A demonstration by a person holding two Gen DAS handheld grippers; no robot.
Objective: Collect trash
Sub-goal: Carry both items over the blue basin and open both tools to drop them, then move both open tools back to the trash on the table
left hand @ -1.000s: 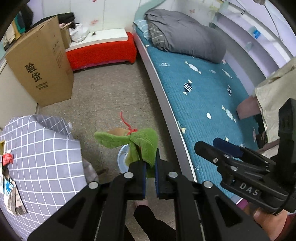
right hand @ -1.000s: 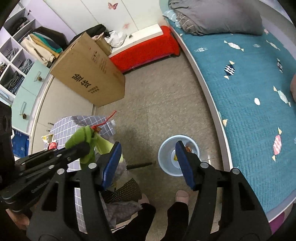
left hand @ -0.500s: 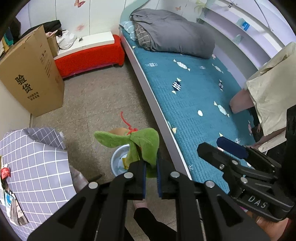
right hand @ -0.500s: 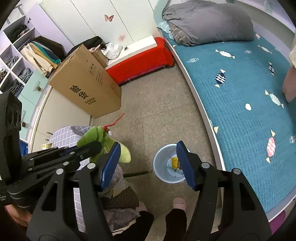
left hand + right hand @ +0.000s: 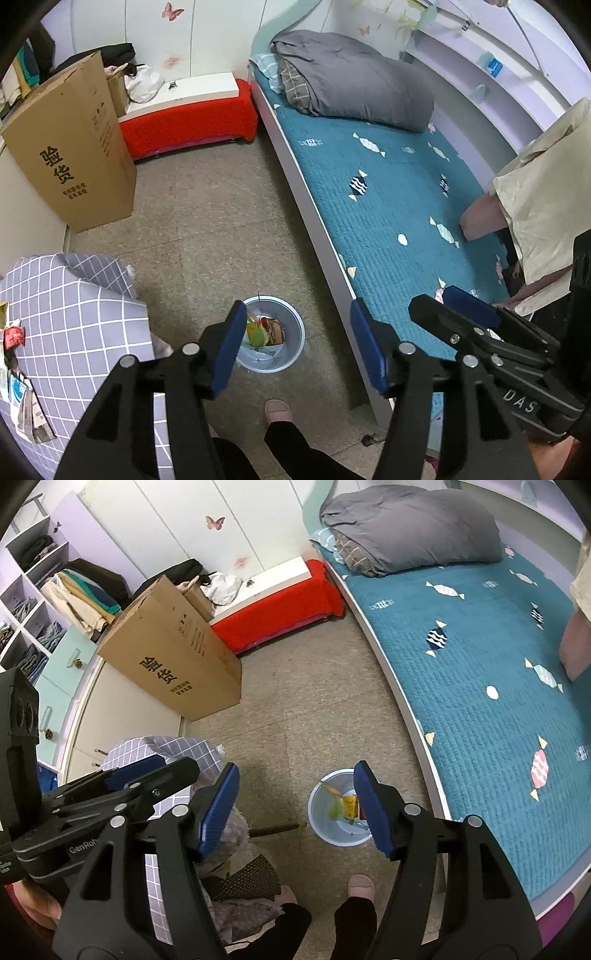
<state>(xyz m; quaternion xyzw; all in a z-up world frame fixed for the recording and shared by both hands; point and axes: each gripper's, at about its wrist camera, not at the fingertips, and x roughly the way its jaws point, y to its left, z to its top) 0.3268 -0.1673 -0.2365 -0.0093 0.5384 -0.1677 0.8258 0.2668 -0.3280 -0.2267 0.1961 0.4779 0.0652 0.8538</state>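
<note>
While the person stands on the speckled grey floor (image 5: 221,236), both tools point down at it. On the far left is a seat with a grey cloth with white squares (image 5: 70,317), and some paper scraps hang at its side. Behind it a tall brown cardboard box with black writing (image 5: 70,162) leans by the wall, next to a low bench with a red cover (image 5: 188,118).

The left gripper (image 5: 297,343) has just been opening its jaws. Now its blue pads (image 5: 229,350) stand wide apart and nothing is between them. Right under them, on the floor, sits the small round pale blue bin (image 5: 291,354). The green floppy bit of trash (image 5: 256,334) lies inside the bin, touching other bright wrappers. A thin red string pokes up over the bin's back rim.

The person's foot in a pink slipper (image 5: 277,410) is just beside the bin.

To the right is the bed with a blue-green quilt with candy pictures (image 5: 388,206), with a puffy grey blanket (image 5: 354,77) at its head.

The right gripper (image 5: 295,808) also has its jaws wide apart and holds nothing. It hovers over the floor next to the bin.
</note>
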